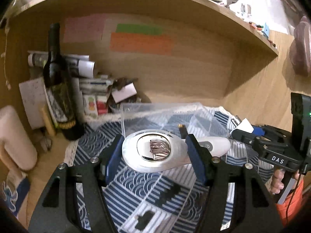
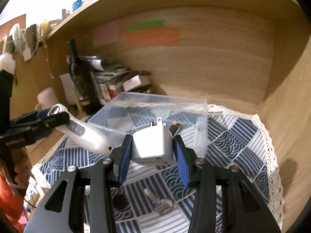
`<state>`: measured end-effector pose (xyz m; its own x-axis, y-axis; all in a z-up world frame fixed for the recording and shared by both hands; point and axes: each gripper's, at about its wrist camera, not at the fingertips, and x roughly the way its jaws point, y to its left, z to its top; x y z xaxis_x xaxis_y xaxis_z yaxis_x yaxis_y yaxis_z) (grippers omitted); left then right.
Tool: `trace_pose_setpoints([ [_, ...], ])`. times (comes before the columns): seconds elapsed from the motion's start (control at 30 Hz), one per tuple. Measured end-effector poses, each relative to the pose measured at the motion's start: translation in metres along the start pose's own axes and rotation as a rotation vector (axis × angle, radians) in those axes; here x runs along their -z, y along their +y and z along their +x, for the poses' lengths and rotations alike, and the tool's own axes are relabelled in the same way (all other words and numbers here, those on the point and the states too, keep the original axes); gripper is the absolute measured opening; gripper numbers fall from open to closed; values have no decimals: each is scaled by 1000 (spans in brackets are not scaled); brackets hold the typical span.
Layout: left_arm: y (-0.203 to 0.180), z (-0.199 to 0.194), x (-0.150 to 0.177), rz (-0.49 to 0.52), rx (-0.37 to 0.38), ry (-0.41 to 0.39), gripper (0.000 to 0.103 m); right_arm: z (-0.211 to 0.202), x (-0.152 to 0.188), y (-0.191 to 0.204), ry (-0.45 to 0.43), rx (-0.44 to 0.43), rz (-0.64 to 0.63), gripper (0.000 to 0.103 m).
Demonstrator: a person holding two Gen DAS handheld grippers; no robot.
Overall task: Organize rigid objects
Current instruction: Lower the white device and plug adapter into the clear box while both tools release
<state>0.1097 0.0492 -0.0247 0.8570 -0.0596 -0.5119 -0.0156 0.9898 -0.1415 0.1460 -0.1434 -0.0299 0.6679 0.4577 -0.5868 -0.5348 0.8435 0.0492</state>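
Note:
My left gripper [image 1: 154,145] is shut on a white handheld device with a round metal head [image 1: 155,149], held above the blue patterned cloth. The same device [image 2: 85,134] shows in the right wrist view, gripped at its head by the left gripper [image 2: 50,116]. My right gripper [image 2: 152,145] is shut on a white plug adapter [image 2: 153,145] with two metal prongs pointing away. A clear plastic box [image 2: 155,108] stands open on the cloth just beyond both grippers; it also shows in the left wrist view [image 1: 175,116]. The right gripper [image 1: 241,132] appears at the right of the left wrist view.
A dark wine bottle [image 1: 58,89] stands at the left by stacked boxes and tubes [image 1: 93,89]. A wooden shelf wall [image 2: 213,58] encloses the back and right. A small gold-tipped dark item [image 2: 176,126] lies in the box. A small grey object [image 2: 161,203] lies on the cloth [image 2: 243,145].

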Motion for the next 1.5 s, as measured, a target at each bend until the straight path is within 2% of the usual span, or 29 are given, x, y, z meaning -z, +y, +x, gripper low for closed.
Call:
trace_pose_setpoints([
  [0.17, 2, 19, -18, 15, -27, -2, 64, 9, -15, -10, -17, 17, 2, 39],
  [0.37, 7, 61, -21, 25, -63, 65, 64, 33, -28, -22, -8, 31, 3, 39],
  [0.63, 2, 112, -12, 64, -82, 166, 64, 80, -22, -27, 104, 23, 0, 39],
  [0.87, -5, 136, -3, 113, -90, 212, 64, 107, -14, -29, 188, 36, -17, 39],
  [1.07, -4, 146, 2, 117, -80, 244, 64, 113, -11, -30, 203, 44, -21, 39],
  [1.17, -5, 145, 2, 115, -100, 242, 64, 114, -11, -31, 206, 54, -20, 40],
  [1.3, -6, 138, 0, 107, -89, 232, 64, 109, -12, -28, 192, 51, -22, 55],
  [1.5, -10, 109, -8, 104, -69, 184, 67, 86, -18, -19, 128, 55, -49, 59],
])
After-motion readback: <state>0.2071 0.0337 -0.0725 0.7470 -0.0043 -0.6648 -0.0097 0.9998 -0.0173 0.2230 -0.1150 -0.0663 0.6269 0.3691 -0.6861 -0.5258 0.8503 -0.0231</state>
